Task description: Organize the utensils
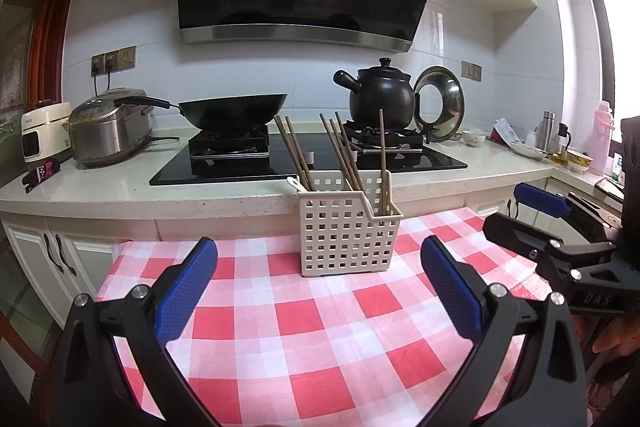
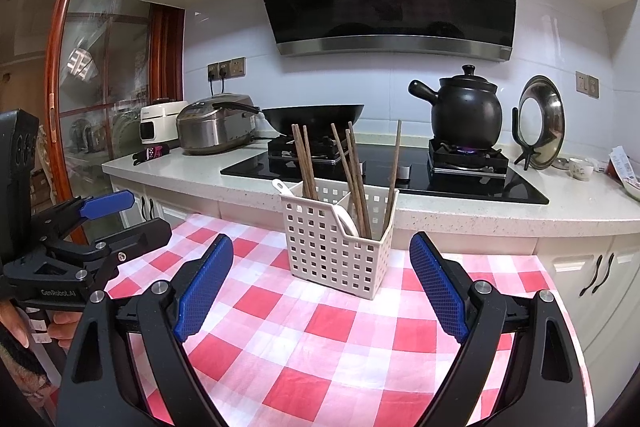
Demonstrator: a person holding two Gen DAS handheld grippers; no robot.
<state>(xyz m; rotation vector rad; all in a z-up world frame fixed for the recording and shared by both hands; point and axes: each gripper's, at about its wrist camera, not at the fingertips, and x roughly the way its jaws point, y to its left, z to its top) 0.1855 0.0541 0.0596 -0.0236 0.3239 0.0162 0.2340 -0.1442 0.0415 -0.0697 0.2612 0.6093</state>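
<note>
Chopsticks (image 2: 352, 179) stand near-upright in the holder (image 2: 336, 247), tips fanning upward.

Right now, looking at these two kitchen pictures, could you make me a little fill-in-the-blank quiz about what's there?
1. The white slotted basket stands on a red-and-white ____ cloth.
2. The wooden chopsticks stand ____ the basket.
3. The left tongs and right tongs are both ____ and hold nothing.
4. A blue flame burns under the black ____.

Missing words: checked; inside; open; pot
</note>
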